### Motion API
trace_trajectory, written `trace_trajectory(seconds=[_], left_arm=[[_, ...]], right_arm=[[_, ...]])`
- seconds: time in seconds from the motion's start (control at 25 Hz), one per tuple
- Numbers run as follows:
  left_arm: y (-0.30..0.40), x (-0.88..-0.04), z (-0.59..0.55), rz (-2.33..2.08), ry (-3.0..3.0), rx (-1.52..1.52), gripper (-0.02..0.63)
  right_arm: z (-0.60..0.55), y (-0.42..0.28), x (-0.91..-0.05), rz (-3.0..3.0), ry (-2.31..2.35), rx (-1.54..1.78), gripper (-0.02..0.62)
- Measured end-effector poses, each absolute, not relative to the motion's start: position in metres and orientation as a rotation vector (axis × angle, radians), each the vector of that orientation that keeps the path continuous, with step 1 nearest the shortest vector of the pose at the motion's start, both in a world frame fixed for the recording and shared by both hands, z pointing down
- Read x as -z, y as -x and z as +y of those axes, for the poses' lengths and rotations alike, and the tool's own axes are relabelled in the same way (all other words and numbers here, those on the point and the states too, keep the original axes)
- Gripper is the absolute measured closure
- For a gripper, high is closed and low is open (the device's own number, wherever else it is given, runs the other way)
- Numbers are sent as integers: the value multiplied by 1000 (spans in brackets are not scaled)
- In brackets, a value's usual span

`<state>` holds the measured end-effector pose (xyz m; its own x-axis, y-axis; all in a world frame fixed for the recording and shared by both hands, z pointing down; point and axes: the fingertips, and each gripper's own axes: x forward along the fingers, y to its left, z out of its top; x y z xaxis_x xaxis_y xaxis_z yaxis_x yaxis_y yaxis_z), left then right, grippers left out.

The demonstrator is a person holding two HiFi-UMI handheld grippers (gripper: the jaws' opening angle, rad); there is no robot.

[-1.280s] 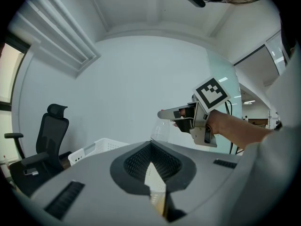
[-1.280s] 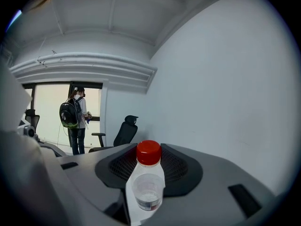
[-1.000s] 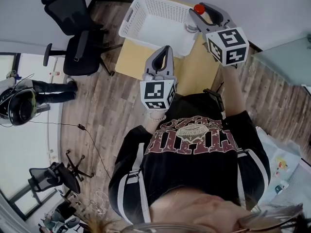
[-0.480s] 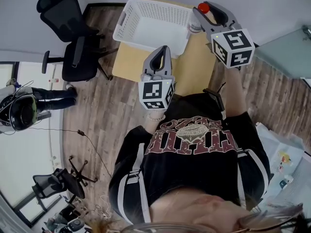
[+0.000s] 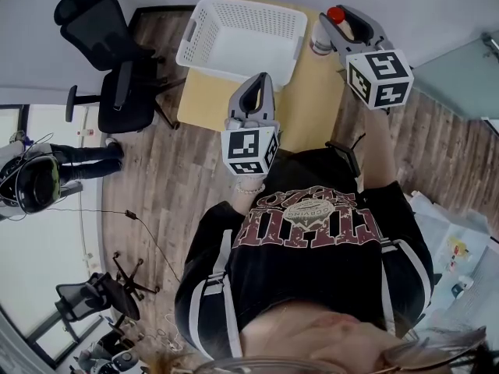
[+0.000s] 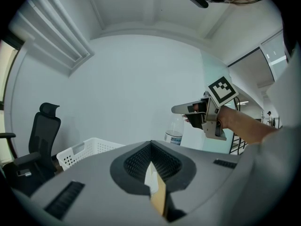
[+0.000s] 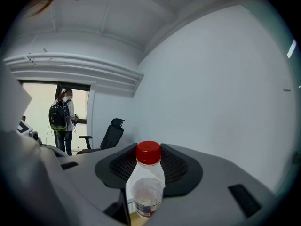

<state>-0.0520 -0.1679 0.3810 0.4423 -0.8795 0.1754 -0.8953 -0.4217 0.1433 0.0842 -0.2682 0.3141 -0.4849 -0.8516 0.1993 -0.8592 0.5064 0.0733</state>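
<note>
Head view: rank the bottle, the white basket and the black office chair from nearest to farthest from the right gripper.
1. Bottle, clamped between the jaws of the right gripper.
2. White basket, to that gripper's left, on the table.
3. Black office chair, far left, on the floor.

A small table with a pale yellow top (image 5: 207,100) stood on the wood-plank floor (image 5: 175,185). A white slatted basket (image 5: 242,33) rested on its far left part, overhanging the far edge. A clear red-capped bottle (image 5: 320,40) showed at the far right corner; whether its base touched the top could not be told.
</note>
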Motion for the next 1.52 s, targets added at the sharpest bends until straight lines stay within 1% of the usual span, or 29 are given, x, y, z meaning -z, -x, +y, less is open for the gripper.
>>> trace_trajectory(seconds=[0.48,1.28,1.52], left_arm=[[46,-386,-161,-1560,-2472,-134,560],[45,-391,-155,-1576,-2456,-160,560],[48,-390,-154,-1596,-2446,-158,558]], right_arm=[[-262,-101,-388,-2474,-1449,-230,439],[-267,-99,-503,-2422,-1393,-303,439],[-265,-97,-523,-2395,-1369,-321,439]])
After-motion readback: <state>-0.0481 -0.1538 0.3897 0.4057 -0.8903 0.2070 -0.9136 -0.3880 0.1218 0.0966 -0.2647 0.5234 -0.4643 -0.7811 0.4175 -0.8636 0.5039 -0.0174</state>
